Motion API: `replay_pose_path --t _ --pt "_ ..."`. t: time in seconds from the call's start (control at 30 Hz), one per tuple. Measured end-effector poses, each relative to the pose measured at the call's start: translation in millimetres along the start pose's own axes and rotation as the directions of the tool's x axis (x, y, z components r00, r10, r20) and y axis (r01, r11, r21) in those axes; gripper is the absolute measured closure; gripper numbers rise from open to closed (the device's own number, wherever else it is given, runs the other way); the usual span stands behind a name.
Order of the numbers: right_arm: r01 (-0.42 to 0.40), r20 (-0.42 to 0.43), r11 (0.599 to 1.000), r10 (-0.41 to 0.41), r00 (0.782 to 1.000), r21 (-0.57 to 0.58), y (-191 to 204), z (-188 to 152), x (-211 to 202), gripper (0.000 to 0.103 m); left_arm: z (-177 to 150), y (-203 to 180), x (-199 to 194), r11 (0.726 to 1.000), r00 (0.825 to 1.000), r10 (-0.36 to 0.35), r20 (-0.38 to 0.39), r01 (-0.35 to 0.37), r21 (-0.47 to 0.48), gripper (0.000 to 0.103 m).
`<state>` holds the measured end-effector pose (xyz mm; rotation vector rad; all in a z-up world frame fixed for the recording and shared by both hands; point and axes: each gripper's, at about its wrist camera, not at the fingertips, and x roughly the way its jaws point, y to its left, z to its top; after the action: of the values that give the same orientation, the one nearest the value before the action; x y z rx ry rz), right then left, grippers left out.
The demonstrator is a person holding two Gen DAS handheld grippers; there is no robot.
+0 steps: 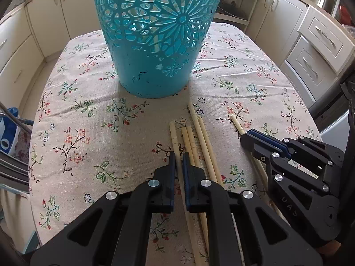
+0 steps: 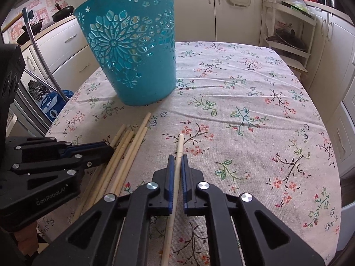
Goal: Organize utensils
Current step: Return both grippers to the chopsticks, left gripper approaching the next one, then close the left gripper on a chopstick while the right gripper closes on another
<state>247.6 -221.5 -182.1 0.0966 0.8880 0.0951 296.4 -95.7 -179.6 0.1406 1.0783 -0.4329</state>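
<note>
Several pale wooden chopsticks (image 1: 199,137) lie side by side on the flowered tablecloth (image 1: 88,133), in front of a tall teal openwork basket (image 1: 155,44). My left gripper (image 1: 178,156) is shut on the leftmost chopstick (image 1: 173,133) of that bundle, which runs between its blue pads. To the right, apart from the bundle, my right gripper (image 2: 177,157) is shut on a single chopstick (image 2: 180,143) lying on the cloth. In the right wrist view the basket (image 2: 133,55) stands at the back left, with the bundle (image 2: 126,150) and the left gripper (image 2: 109,149) at the left.
Cream kitchen cabinets (image 1: 319,44) surround the table on all sides. A blue bag (image 2: 53,106) and a metal chair frame (image 2: 40,51) stand off the table's left edge. An open shelf rack (image 2: 288,37) stands behind the far right corner.
</note>
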Motion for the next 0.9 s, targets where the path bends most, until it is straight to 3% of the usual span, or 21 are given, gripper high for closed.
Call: replay_pose_path --t 0.57,0.9 --pt "0.019 -0.026 1.000 -0.019 0.999 -0.019 0.3 1.8 -1.3 0.096 -2.2 -4.3 -1.2 0.999 1.000 0.026 0.012 -0.027 0.038 0.096" --pt "0.033 0.006 0.999 -0.033 0.999 -0.003 -5.6 -0.8 -6.9 0.096 -4.6 -2.3 -3.2 0.999 1.000 0.025 0.016 -0.026 0.032 0.097"
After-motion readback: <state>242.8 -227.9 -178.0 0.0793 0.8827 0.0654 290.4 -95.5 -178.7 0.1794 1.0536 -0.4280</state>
